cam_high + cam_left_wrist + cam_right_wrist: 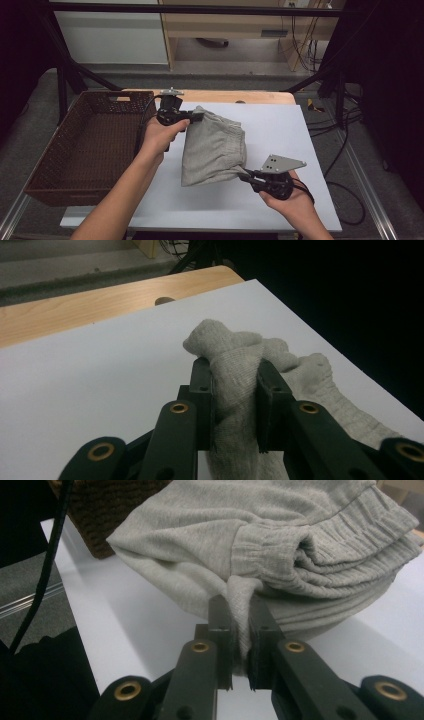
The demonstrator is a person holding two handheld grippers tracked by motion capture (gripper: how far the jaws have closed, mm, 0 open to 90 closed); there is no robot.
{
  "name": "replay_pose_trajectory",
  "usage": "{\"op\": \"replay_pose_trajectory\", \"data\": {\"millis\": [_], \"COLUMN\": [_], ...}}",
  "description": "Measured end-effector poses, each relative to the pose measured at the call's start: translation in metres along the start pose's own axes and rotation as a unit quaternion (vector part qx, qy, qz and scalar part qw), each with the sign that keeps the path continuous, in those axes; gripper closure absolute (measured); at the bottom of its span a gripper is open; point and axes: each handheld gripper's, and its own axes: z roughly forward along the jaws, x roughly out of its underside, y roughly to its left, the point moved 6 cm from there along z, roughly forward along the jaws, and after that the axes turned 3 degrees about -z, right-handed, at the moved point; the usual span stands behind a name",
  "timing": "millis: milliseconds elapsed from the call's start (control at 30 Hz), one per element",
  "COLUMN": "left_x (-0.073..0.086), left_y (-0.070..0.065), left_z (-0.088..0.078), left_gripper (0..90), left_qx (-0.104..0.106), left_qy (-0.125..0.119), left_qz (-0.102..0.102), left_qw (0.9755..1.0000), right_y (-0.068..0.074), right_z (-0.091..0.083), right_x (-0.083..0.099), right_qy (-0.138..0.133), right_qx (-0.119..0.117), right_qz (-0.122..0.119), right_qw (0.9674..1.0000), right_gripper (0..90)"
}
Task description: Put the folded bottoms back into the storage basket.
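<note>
Item 1: grey garment [215, 147], knit, with a ribbed elastic band; it looks like shorts or sweatpants, though I cannot tell which. It hangs bunched between my two claws, over the white sheet [280, 135] that covers the desk [235, 96], its lower folds on or just above the sheet.

Item 2: left claw [196, 116], at the far end of the garment, near the basket. In the left gripper view the left claw [235, 390] has its jaws closed narrow on a twisted bunch of the cloth [235, 365], which pokes out past the tips.

Item 3: right claw [246, 176], at the near right edge of the garment. In the right gripper view the right claw [241, 625] has its jaws pinched tight on a thin fold of fabric just below the ribbed band [350, 545].

Item 4: brown wicker basket [55, 165], rectangular, at the left edge of the desk beside the white sheet, apart from the garment.

Item 5: cables [345, 165], on the floor to the right of the desk.
</note>
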Motion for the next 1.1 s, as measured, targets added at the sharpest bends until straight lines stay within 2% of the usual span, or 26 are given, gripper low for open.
{"op": "replay_pose_trajectory", "data": {"millis": [133,433,533,733,1100], "left_x": [-0.006,-0.015,-0.015,-0.015,-0.015], "left_y": [0.0,-0.001,-0.001,-0.002,0.006], "left_z": [-0.005,-0.012,-0.017,-0.026,-0.033], "left_gripper": [74.1,74.1,74.1,74.1,74.1], "left_qx": [0.002,0.0,-0.003,-0.008,-0.009], "left_qy": [0.002,-0.005,-0.005,-0.003,-0.005], "left_qz": [0.0,0.006,0.007,0.016,0.012], "left_qw": [1.0,1.0,1.0,0.9998,0.9999], "right_y": [0.001,0.002,0.003,0.006,0.01], "right_z": [0.004,0.012,0.015,0.018,0.028], "right_x": [-0.009,-0.011,-0.011,-0.011,-0.018], "right_qy": [-0.001,-0.007,-0.016,-0.023,-0.021], "right_qx": [-0.01,-0.021,-0.028,-0.037,-0.051], "right_qz": [-0.004,0.001,0.011,0.016,0.01], "right_qw": [0.9999,0.9998,0.9994,0.9989,0.9984], "right_gripper": [84.1,84.1,84.2,84.2,84.2]}}
